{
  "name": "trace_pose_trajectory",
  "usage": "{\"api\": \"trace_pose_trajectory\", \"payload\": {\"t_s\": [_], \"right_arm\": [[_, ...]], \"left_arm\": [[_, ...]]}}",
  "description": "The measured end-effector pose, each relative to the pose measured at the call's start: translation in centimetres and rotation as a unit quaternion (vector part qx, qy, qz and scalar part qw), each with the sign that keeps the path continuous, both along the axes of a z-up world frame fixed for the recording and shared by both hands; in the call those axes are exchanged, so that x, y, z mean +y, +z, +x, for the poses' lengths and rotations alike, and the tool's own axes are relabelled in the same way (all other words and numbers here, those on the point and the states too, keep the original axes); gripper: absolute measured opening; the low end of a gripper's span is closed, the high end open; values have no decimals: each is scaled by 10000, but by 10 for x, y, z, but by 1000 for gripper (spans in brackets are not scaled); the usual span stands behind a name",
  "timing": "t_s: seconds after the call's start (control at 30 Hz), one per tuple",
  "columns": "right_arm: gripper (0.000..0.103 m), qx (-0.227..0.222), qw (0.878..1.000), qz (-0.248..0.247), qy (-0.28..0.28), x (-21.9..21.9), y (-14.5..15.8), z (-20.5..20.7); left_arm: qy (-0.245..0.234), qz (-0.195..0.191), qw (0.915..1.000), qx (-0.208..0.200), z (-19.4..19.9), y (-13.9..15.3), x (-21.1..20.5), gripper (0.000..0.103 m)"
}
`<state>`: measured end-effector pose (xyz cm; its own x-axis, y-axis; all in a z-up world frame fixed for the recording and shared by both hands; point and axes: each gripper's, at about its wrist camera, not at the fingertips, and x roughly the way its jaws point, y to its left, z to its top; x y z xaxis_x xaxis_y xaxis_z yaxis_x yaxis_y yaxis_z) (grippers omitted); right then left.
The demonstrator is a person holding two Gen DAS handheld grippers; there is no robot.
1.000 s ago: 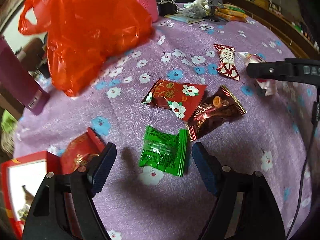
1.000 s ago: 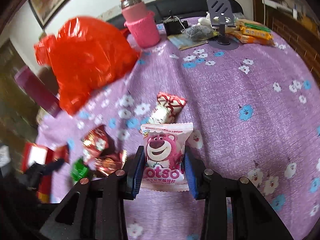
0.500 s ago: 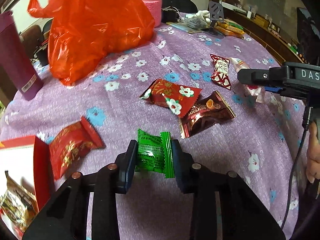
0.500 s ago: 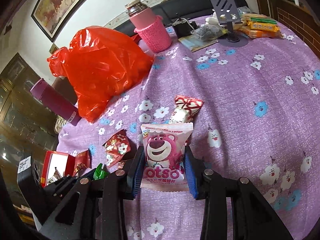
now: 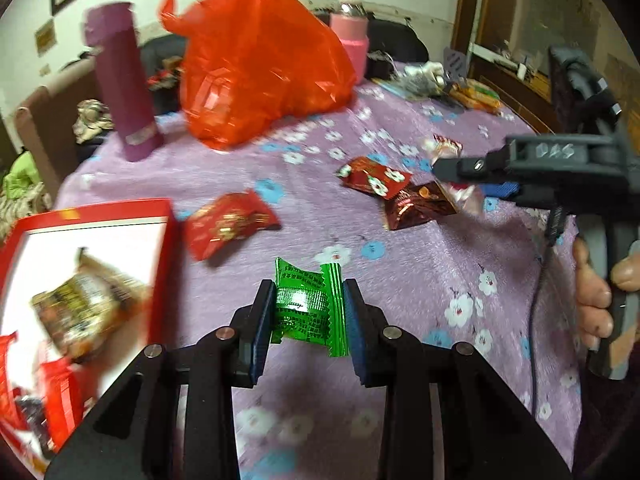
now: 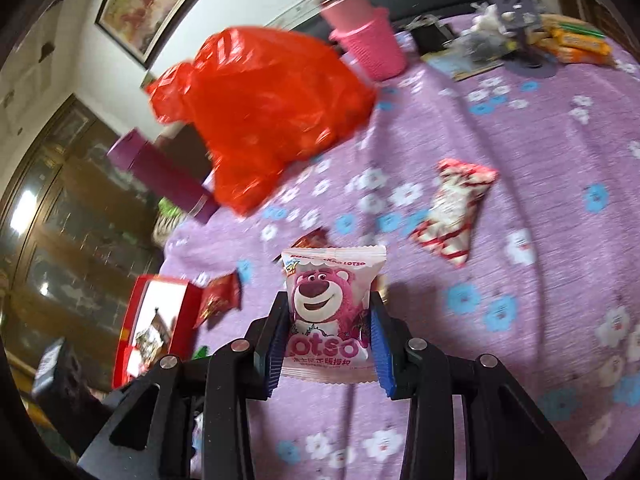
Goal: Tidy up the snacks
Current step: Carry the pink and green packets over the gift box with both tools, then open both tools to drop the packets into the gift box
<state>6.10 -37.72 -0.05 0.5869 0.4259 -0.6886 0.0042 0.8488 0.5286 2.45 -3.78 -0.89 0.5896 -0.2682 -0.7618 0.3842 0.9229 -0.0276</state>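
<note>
left tongs (image 5: pixel 306 312): clamped on green pack (image 5: pixel 308 306), lifted near box (image 5: pixel 100 216)
right tongs (image 6: pixel 330 332): gripping Lotso pack (image 6: pixel 330 312), airborne
done: few packs boxed
left: four packs on desk (image 5: pixel 400 280)

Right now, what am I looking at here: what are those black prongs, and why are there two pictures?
No robot: a person holds two hand-held grippers, each with a camera looking along its two fingers, hence two pictures. The left gripper pinches a green snack packet. The right gripper pinches a pink bear packet. On the purple flowered tablecloth lie more wrapped snacks, an orange plastic bag, a purple bottle and a red box already holding some snacks.
</note>
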Motion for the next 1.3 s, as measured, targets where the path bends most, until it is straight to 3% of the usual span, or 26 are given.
{"api": "trace_pose_trajectory", "payload": {"t_s": [0.23,0.6,0.8,1.03,1.3], "right_arm": [[38,-60,9988,-45,482,34,-2,-4],[37,220,9933,431,1052,78,-10,-5],[37,212,9864,503,1551,140,-1,-6],[37,-98,9747,681,2127,221,18,-4],[40,-183,9635,676,2584,286,13,-6]], "left_arm": [[710,72,9965,-434,-20,30,57,31],[1701,323,9827,-656,-34,35,147,31],[2080,306,9754,-662,-36,31,180,31],[2391,350,9681,-656,-34,25,210,31],[2710,564,9597,-484,-29,9,230,33]]}}
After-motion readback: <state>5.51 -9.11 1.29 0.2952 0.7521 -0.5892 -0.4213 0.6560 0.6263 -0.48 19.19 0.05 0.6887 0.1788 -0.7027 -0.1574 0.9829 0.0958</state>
